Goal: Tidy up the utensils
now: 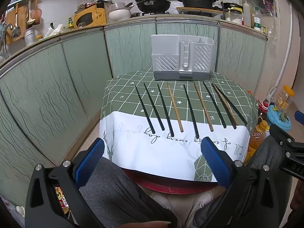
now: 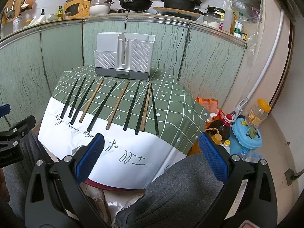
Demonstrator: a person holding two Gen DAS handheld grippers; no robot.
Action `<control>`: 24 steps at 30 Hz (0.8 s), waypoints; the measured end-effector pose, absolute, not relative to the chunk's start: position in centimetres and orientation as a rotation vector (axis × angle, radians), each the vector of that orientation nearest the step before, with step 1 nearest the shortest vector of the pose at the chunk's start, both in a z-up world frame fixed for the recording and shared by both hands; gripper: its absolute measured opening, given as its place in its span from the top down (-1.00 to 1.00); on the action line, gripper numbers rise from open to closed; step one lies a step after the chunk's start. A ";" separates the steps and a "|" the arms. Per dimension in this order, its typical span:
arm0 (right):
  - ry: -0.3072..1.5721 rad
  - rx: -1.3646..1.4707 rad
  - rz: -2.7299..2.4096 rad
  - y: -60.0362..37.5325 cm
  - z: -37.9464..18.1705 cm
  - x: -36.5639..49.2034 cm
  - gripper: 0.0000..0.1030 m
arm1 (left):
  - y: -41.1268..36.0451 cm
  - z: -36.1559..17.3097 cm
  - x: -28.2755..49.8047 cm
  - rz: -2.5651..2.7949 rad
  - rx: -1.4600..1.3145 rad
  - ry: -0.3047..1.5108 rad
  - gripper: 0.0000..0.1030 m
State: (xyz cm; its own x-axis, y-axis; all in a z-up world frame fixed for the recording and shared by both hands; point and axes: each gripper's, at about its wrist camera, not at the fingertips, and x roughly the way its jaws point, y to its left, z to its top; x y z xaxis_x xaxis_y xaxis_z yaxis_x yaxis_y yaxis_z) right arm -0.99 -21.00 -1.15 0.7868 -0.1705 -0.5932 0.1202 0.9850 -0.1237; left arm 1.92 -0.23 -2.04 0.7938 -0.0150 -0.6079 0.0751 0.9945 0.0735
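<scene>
Several chopsticks lie side by side on a small table with a green checked cloth (image 1: 125, 95) (image 2: 171, 102). Most are black chopsticks (image 1: 191, 110) (image 2: 102, 105), and three are wooden chopsticks (image 1: 174, 107) (image 2: 117, 104). Behind them stands a white and grey utensil holder (image 1: 181, 57) (image 2: 124, 57) with slotted compartments. My left gripper (image 1: 152, 152) hovers open in front of the table's near edge, holding nothing. My right gripper (image 2: 151, 148) is open too, near the table's front right, and it also shows at the right edge of the left wrist view (image 1: 288, 142).
A person's grey-trousered legs (image 1: 114, 193) (image 2: 171, 193) and pale shoes sit under the grippers. Oil bottles (image 2: 220, 129), a blue container (image 2: 245, 136) and a jar (image 2: 256, 114) crowd the floor right of the table. Green cabinet panels (image 1: 47, 95) curve behind and to the left.
</scene>
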 end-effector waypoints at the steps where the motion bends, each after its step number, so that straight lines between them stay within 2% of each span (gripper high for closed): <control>1: 0.647 -0.081 -0.155 -21.0 -1.2 -1.0 -0.84 | -0.2 -2.1 1.9 -0.052 0.092 0.653 -0.93; 24: 0.607 -0.091 -0.151 -21.3 0.1 -0.4 -0.84 | -0.4 -0.6 2.3 -0.080 0.098 0.601 -0.93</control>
